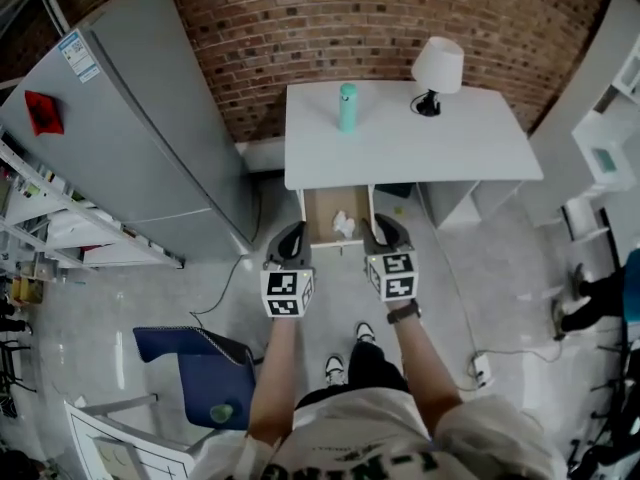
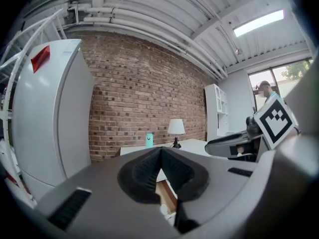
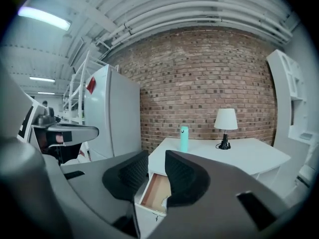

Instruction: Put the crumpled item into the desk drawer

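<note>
The white desk (image 1: 440, 143) stands against the brick wall with its wooden drawer (image 1: 322, 216) pulled out toward me. A crumpled white item (image 1: 343, 224) lies inside the drawer. My left gripper (image 1: 291, 238) hovers at the drawer's front left corner, its fingertips touching and nothing between them (image 2: 160, 152). At the front right corner my right gripper (image 1: 386, 232) is open, with a narrow empty gap between its pads (image 3: 156, 171). The drawer (image 3: 155, 192) shows through that gap, below and ahead of the jaws.
A teal bottle (image 1: 347, 106) and a white lamp (image 1: 437, 68) stand on the desk. A grey fridge (image 1: 130, 138) is at the left and a blue chair (image 1: 205, 373) behind me at the left. White shelving (image 1: 600, 148) is at the right, and cables lie on the floor (image 1: 480, 363).
</note>
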A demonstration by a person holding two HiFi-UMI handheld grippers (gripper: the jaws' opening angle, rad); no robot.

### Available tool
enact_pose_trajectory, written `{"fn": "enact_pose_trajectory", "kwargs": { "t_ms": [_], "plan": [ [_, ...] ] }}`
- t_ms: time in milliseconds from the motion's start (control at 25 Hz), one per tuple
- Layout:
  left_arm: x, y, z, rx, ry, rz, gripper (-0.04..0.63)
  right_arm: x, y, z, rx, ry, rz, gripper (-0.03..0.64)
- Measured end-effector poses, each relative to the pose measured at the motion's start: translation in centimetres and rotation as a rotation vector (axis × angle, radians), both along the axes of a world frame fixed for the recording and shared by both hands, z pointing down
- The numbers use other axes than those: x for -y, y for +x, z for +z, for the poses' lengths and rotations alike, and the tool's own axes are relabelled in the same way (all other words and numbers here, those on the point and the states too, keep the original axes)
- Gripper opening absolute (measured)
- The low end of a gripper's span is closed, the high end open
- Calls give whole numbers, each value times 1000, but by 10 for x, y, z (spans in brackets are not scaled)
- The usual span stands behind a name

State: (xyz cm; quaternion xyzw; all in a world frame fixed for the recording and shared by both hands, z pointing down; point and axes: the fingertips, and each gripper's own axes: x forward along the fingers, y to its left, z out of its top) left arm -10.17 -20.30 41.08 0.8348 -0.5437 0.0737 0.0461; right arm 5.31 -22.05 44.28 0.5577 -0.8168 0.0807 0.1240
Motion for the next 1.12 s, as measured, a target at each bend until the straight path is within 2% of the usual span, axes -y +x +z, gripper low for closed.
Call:
{"fn": "enact_pose_trajectory", "kwargs": {
  "t_ms": [280,520,760,1120],
  "plan": [
    [-34,-2,-37,-7,53,-6,-3,-37,-4,-38,1,77,20,44],
    [-60,-1,-50,-3,83,0,-3,-67,-11,-61,60,120,34,34],
    [-80,3,-64,-15,125,10,-2,-85,-8,-74,66,151,41,5],
    [-95,-3,-75,-26,151,5,-3,-99,-13,-84,47,175,23,3]
  ]
}}
